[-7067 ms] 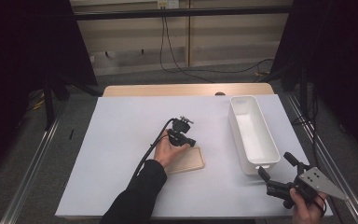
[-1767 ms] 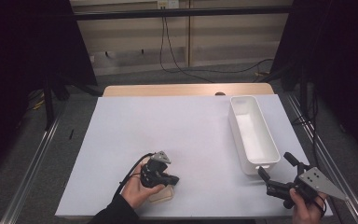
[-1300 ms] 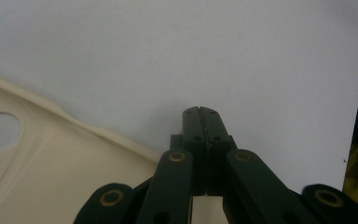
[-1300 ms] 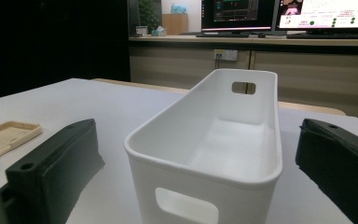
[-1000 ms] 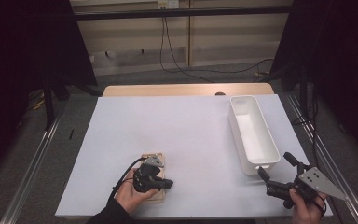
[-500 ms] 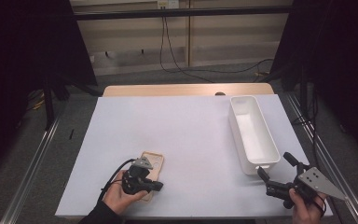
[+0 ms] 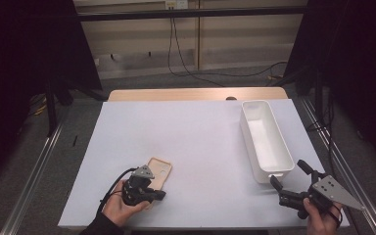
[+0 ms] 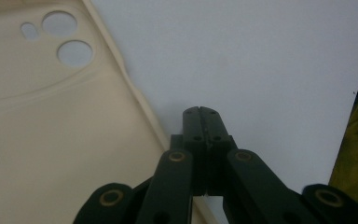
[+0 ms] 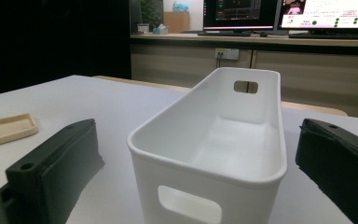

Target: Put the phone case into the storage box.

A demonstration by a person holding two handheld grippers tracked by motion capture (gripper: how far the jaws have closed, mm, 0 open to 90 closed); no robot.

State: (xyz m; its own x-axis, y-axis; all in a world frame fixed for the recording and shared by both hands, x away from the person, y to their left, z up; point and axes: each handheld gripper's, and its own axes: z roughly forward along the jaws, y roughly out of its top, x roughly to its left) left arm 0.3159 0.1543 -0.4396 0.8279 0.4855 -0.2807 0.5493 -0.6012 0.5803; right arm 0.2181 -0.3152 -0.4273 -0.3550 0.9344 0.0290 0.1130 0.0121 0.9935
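The beige phone case [image 7: 157,172] lies flat on the white worktop [image 7: 196,142], near its front edge and left of centre, camera cut-outs towards the far end. The left hand-held gripper [image 7: 149,194] sits at the case's near right edge, jaws clenched together with nothing between them; in the left gripper view [image 8: 204,122] the closed tips rest over bare worktop just beside the case's long edge [image 8: 65,140], apparently not on it.

The work in hand looks like nudging or sliding the case with closed tips. To do that well, the tips should bear squarely on the edge, low against the worktop, so the thin rim neither rides up nor pivots away.

Well apart to the right stands the white bin [image 7: 266,139], empty. The right hand-held gripper [image 7: 287,184] waits at the bin's near end, jaws released and spread either side of that end wall [image 9: 186,196], gripping nothing.
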